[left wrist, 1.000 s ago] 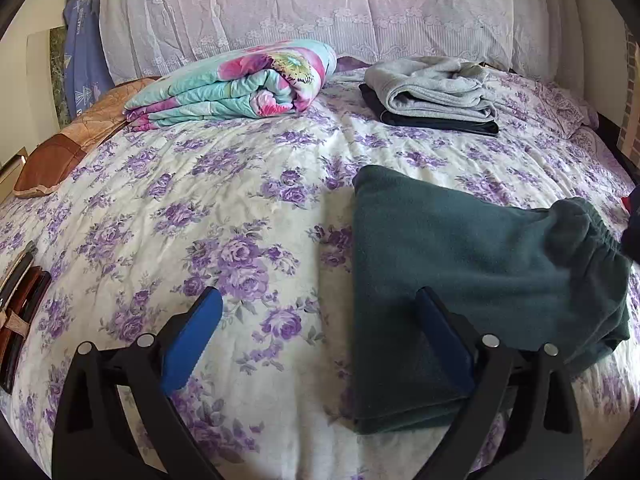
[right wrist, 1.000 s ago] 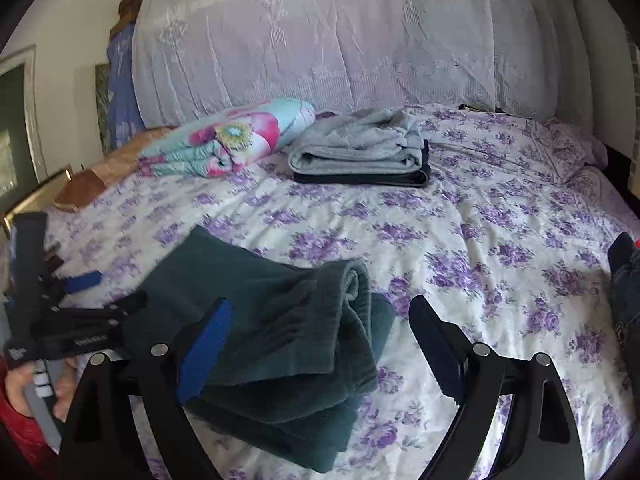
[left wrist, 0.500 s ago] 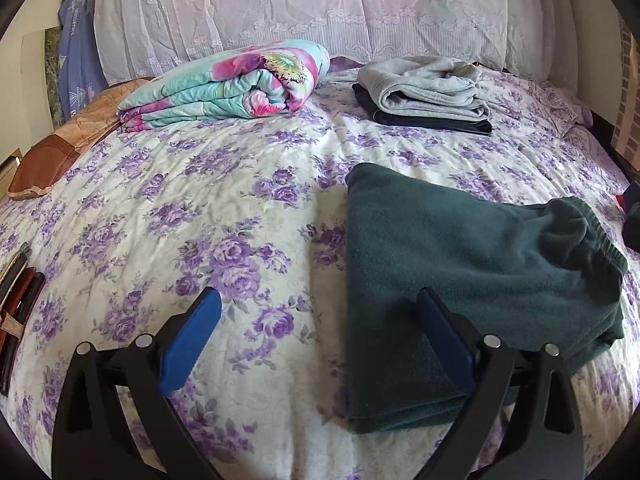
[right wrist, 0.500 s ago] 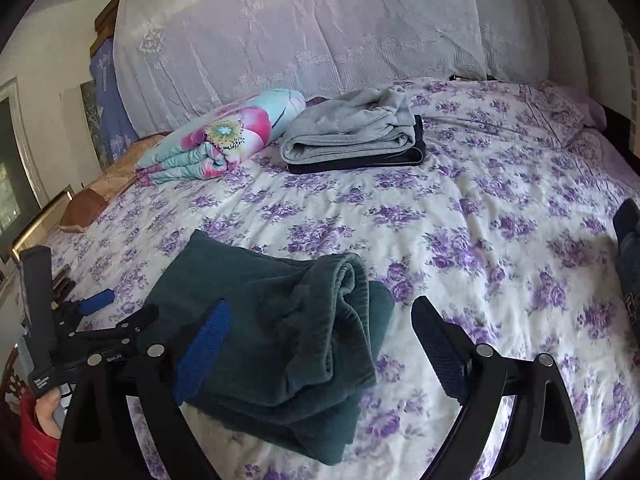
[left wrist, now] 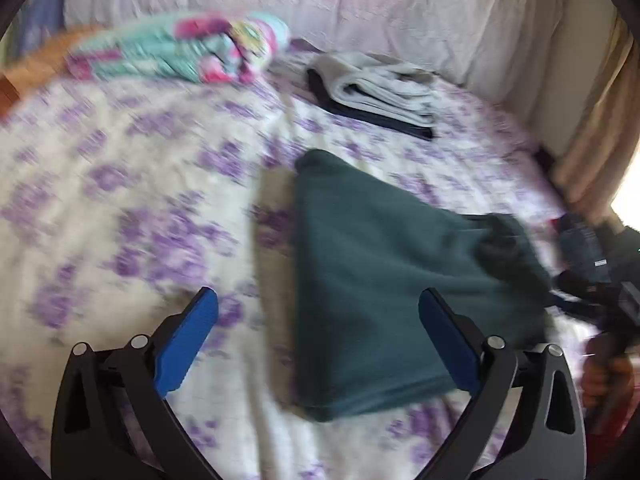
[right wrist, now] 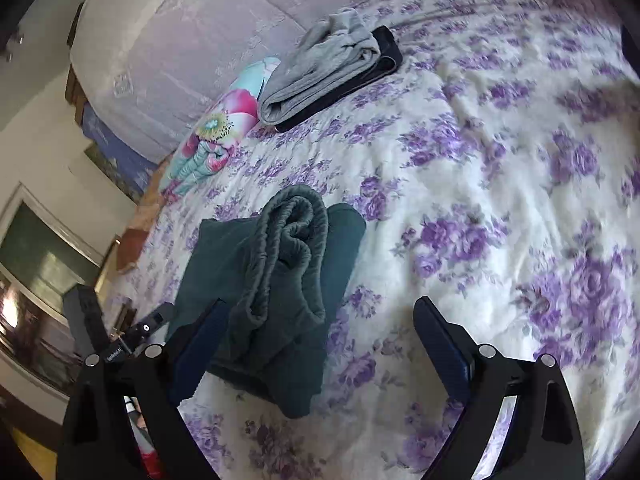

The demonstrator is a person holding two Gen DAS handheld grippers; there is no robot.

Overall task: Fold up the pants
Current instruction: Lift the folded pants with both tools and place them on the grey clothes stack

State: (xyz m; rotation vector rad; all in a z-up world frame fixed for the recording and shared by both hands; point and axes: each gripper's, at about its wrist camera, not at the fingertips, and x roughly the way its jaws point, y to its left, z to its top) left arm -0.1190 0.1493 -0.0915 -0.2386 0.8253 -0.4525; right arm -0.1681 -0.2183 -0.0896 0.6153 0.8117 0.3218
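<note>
now that both views have swung and tilted away from the folded green pants (right wrist: 276, 280) on the bed (right wrist: 500, 200), the left gripper (left wrist: 318, 336) and right gripper (right wrist: 320, 340) hang spread apart and empty, so the fold looks finished.

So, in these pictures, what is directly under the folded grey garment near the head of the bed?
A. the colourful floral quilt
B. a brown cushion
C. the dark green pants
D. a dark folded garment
D. In the right wrist view the grey garment lies on top of a dark folded garment, whose edge shows beneath it; the dark green pants lie apart, nearer the grippers.
</note>
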